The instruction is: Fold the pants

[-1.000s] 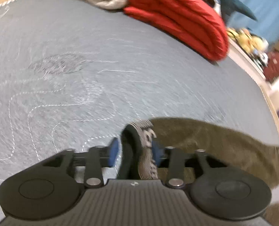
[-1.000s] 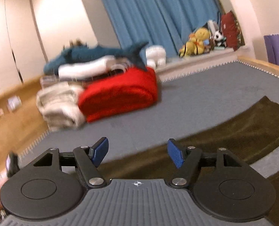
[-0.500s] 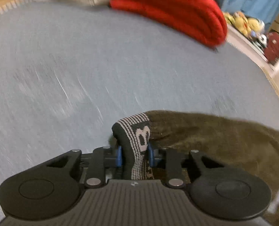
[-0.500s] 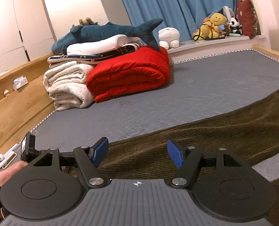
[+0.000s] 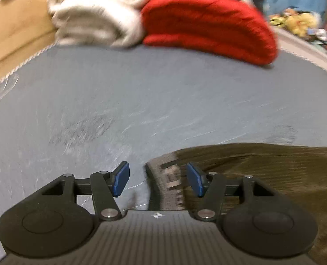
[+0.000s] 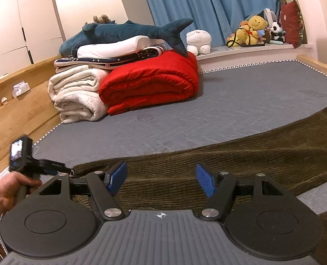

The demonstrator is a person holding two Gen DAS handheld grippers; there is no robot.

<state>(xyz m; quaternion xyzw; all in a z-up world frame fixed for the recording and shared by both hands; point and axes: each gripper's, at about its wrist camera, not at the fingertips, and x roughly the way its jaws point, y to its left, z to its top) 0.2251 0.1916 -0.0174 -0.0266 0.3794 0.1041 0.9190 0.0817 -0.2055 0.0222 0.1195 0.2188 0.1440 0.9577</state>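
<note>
Two grippers over one pair of pants [image 6: 240, 154], olive-brown corduroy with fine ribs, spread flat and long on grey quilted mattress [image 6: 229, 101]. Left gripper [image 5: 157, 180] with jaws opening, blue pads apart; grey knitted waistband [image 5: 167, 185] with dark pattern standing between pads, nearer to the right pad, not pressed by either. Right gripper [image 6: 161, 180] released, blue ribbed pads wide apart above the corduroy, nothing clamped between.

Beyond the pants, at far side of mattress: red blanket [image 6: 150, 86], thick, fluffy, folded in a rounded roll; just beside it, cream blanket [image 6: 77, 95], also folded, soft and nubby.

Only in right wrist view: sharp picture; a hand [image 6: 6, 190] gripping the left gripper's handle at the pants' end, wooden bed frame [image 6: 13, 119], blue plush shark [image 6: 123, 33] lying on top of the folded stack, blue curtain [image 6: 207, 4], plush toys [image 6: 251, 31] on the ledge behind.

Only in left wrist view: the waistband's knitted pattern from close, though blurred.
</note>
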